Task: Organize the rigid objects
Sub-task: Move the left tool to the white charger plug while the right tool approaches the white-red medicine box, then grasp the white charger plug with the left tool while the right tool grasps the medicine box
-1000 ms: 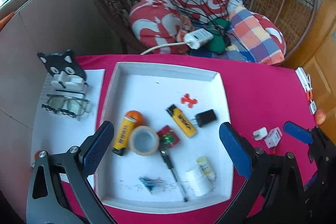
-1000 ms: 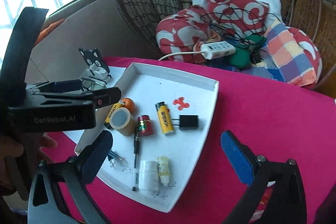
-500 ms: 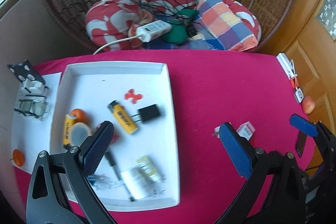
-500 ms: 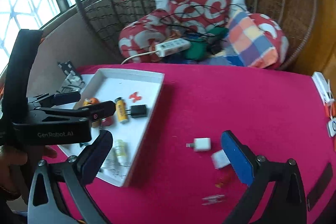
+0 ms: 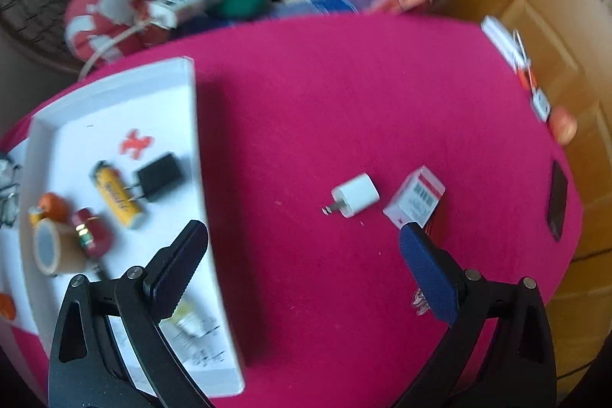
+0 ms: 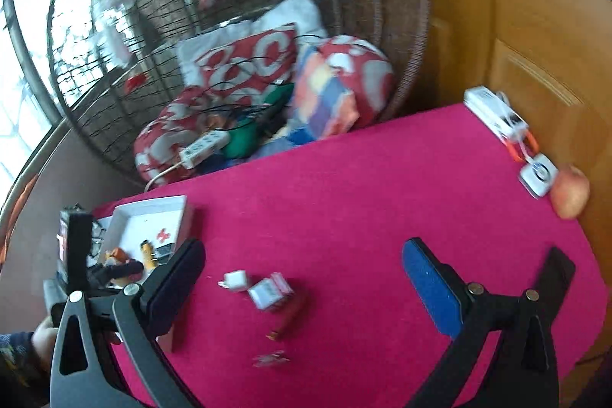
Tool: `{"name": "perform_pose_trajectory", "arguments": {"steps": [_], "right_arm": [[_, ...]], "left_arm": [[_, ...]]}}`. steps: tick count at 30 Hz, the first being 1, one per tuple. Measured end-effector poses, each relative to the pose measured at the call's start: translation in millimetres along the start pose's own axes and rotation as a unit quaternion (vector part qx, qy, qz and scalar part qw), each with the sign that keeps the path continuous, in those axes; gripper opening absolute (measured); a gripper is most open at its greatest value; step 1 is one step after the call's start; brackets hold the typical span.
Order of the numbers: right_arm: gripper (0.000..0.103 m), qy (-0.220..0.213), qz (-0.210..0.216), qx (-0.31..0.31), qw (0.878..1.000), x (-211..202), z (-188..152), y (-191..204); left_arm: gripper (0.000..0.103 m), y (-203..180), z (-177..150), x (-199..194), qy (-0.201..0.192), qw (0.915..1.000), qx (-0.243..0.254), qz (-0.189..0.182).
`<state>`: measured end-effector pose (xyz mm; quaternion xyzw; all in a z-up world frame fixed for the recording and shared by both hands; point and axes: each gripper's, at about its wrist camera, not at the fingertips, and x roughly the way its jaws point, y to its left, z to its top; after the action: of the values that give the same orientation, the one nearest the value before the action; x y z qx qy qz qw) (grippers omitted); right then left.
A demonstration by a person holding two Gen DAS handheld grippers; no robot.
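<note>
Count of things on the pink table
One white tray (image 5: 199,155); two plug adapters, one black (image 5: 160,176) and one white (image 5: 355,194); one yellow lighter (image 5: 116,195); one tape roll (image 5: 49,249); one small red-white box (image 5: 415,199); one peach (image 6: 570,192)

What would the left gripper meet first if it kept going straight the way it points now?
Probably bare pink tablecloth first; the open left gripper aims between the white tray and the white charger plug. The plug lies slightly right of that line. Depth is uncertain.
</note>
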<state>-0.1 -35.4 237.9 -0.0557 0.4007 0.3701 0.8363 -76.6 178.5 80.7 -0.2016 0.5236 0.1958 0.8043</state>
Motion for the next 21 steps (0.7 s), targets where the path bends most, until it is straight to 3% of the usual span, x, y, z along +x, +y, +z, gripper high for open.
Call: {"name": "perform_pose_trajectory", "arguments": {"steps": [2, 4, 5, 6, 10, 13, 15, 17, 21], "right_arm": [[0.103, 0.008, -0.005, 0.009, 1.000, 0, -4, -14], [0.103, 0.015, -0.007, 0.015, 1.000, -1, -7, -25], [0.103, 0.017, -0.011, 0.016, 1.000, -2, -9, -31], [0.103, 0.019, -0.015, 0.017, 1.000, -3, -10, -35], [0.103, 0.027, -0.027, 0.026, 0.999, -7, -14, -56], [0.103, 0.030, -0.036, 0.034, 0.998, -8, -16, -69], [0.103, 0.031, -0.040, 0.042, 0.998, -9, -16, -77], [0.103, 0.033, -0.036, 0.047, 0.998, -7, -16, -78], [0.103, 0.052, 0.021, 0.019, 0.998, 12, -14, -60]], "left_arm": [[0.100, -14, 0, 16, 0.012, 0.9986, 0.050, 0.014], [0.092, -27, 2, 29, 0.016, 0.9942, 0.104, 0.023], [0.081, -32, 4, 35, 0.020, 0.9919, 0.123, 0.021], [0.071, -36, 6, 42, 0.027, 0.9902, 0.135, 0.019], [0.067, -46, 12, 67, 0.047, 0.9838, 0.172, 0.020], [0.052, -54, 14, 79, 0.056, 0.9782, 0.199, 0.022], [0.037, -57, 12, 83, 0.058, 0.9755, 0.211, 0.022], [0.036, -58, 12, 82, 0.050, 0.9759, 0.210, 0.030], [0.036, -44, 13, 74, 0.049, 0.9867, 0.155, 0.005]]}}
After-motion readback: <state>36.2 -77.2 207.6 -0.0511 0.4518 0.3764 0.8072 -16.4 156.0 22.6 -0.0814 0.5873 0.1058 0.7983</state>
